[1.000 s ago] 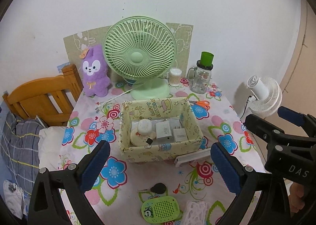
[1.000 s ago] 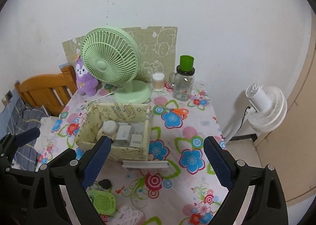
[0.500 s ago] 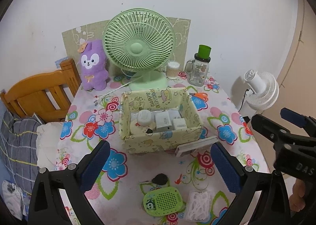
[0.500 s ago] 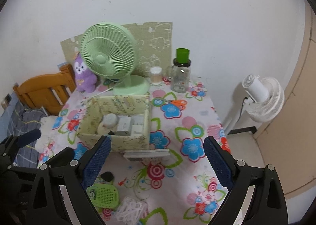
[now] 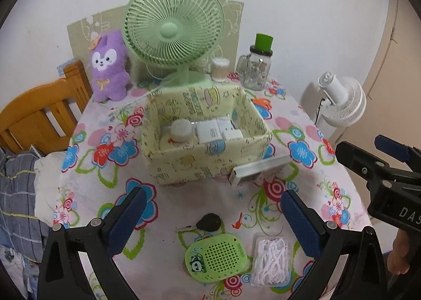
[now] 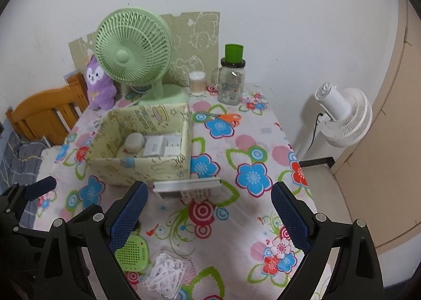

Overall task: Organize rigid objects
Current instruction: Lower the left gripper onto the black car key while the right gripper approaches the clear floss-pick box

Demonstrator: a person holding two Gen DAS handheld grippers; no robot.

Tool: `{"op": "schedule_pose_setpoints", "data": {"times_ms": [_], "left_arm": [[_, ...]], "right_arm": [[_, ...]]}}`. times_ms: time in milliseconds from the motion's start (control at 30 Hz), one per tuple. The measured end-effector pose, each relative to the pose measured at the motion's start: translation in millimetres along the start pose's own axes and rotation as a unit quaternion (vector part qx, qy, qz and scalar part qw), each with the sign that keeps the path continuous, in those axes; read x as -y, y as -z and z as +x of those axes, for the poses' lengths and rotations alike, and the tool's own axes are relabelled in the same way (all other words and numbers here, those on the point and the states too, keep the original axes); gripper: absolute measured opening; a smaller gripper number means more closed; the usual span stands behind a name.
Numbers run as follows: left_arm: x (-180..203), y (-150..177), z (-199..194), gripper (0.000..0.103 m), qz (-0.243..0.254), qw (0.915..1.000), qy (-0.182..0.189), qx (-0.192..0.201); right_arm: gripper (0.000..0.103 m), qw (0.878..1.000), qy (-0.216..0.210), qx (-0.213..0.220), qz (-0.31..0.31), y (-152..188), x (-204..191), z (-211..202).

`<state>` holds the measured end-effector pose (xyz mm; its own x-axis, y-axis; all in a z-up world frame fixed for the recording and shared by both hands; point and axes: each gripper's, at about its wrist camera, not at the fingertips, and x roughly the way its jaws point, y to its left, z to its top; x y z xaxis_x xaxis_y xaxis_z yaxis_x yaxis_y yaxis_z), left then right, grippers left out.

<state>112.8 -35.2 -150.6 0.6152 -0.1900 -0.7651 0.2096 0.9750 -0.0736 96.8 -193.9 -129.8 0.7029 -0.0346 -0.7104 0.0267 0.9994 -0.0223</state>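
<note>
**Both claws wide apart and empty over the flowered surface**

My left claw (image 5: 210, 217) hangs above the near edge of the surface (image 5: 184, 202), its blue pads spread wide with nothing between them. My right claw (image 6: 208, 210) is likewise fully spread and holds nothing; in the left wrist view its black frame shows at 3 o'clock.

The yellow patterned box (image 5: 202, 160) sits near the middle of the surface. Inside it I see a round white container (image 5: 181, 129) and two white blocks (image 5: 209, 132) side by side, touching.

A flat white device (image 5: 259, 168) leans against the box's front right corner. From the left claw, a small black item (image 5: 209, 222) lies at 6 o'clock of the box, a green perforated case (image 5: 217, 258) nearer to me, and a clear pack of white pieces (image 5: 271, 260) just beside the case at its 3 o'clock.

At 12 o'clock stand the green fan (image 5: 173, 29), a purple plush (image 5: 109, 66), a cotton-swab tub (image 5: 220, 69) and a glass mug with green lid (image 5: 259, 63). Orange-handled scissors (image 6: 227, 117) lie at 2 o'clock of the box.
</note>
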Motion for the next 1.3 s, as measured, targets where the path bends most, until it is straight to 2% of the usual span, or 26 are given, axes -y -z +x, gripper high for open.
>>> {"op": "schedule_pose_setpoints", "data": {"times_ms": [200,333,533,767,967,1300], "left_arm": [[-0.7,11.1,18.9,0.103,0.021,0.9998,0.005,-0.002],[-4.6,20.0,40.1,0.103,0.032,0.9994,0.009,-0.005],[-11.1,38.0,75.5,0.103,0.048,0.9983,0.013,-0.030],[-10.6,52.9,95.8,0.103,0.075,0.9964,0.010,-0.040],[-9.4,57.7,106.6,0.103,0.098,0.9942,0.009,-0.042],[-13.1,59.2,124.3,0.099,0.083,0.9943,0.023,-0.063]], "right_arm": [[0.096,0.999,0.010,0.000,0.031,17.7,-3.6,18.6],[0.096,1.000,0.021,-0.011,0.020,35.0,-16.9,37.3],[0.096,0.999,0.037,-0.012,0.007,59.5,-33.2,56.4],[0.096,0.998,0.051,-0.030,0.026,81.8,-36.1,75.8],[0.096,0.997,0.071,-0.022,0.019,91.1,-41.6,78.7],[0.096,0.994,0.085,-0.036,0.057,100.5,-32.8,79.1]]}}
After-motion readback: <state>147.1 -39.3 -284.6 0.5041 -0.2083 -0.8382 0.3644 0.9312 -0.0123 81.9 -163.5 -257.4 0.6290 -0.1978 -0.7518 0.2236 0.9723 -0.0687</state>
